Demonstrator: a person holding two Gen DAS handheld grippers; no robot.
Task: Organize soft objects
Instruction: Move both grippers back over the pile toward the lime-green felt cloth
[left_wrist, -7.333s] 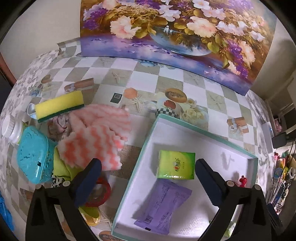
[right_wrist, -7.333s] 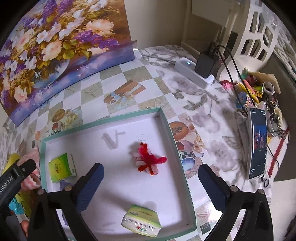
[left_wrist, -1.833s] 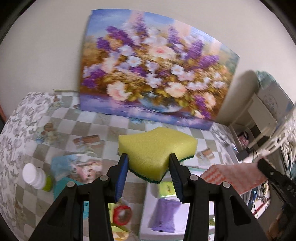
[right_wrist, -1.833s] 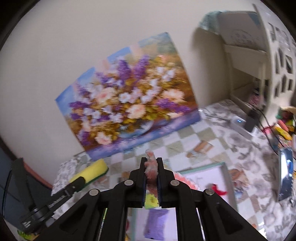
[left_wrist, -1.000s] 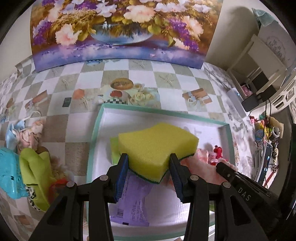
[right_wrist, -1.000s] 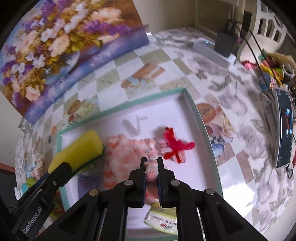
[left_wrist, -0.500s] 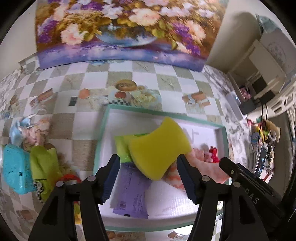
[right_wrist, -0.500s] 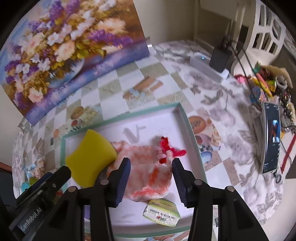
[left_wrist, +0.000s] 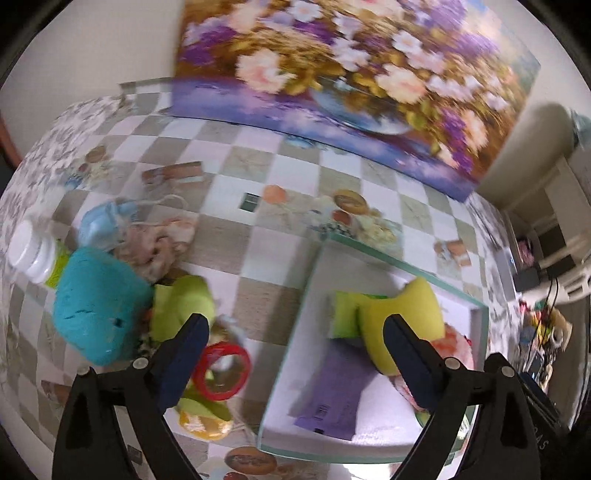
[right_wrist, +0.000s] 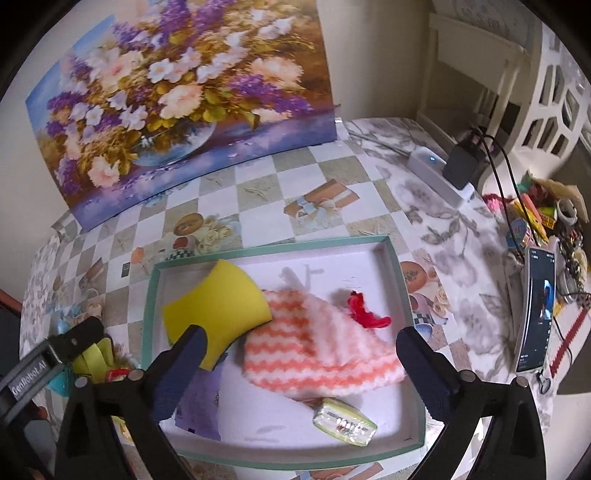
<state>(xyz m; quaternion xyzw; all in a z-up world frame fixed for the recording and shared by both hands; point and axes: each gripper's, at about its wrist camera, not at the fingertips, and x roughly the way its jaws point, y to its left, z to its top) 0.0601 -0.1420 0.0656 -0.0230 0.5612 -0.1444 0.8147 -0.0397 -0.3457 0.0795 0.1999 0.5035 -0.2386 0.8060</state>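
Right wrist view: my right gripper (right_wrist: 301, 363) hangs above the tray (right_wrist: 404, 288), jaws spread wide, nothing between them and nothing touched. In the tray lie the yellow sponge (right_wrist: 218, 306), tipped up toward the left wall, and the orange-and-white striped cloth (right_wrist: 317, 347) across the middle, its upper edge against the sponge. A red fuzzy bit (right_wrist: 364, 310) pokes out from behind the cloth. A small green tissue pack (right_wrist: 345, 422) sits at the near edge, a purple packet (right_wrist: 201, 406) at the near left corner, partly hidden by my left finger.

Left wrist view, blurred: left gripper (left_wrist: 295, 363) is also wide open and empty, straddling the tray's left wall. The sponge (left_wrist: 402, 321) shows inside, leaning on another green pack (left_wrist: 345, 314).

Judgement: both drops look done, so the step in hand is fetching the next soft item. Candidates sit left of the tray: lime green cloth (left_wrist: 183, 304), crumpled pinkish fabric (left_wrist: 159, 247) and a teal lump (left_wrist: 98, 304). I cannot tell whether the teal lump is soft. The white-capped bottle (left_wrist: 33, 254) and red ring (left_wrist: 221, 371) look hard, so skip them.

Next move calls for swinging the left gripper over that pile, jaws kept wide, and coming down on the green cloth clear of the ring lying just beside it.
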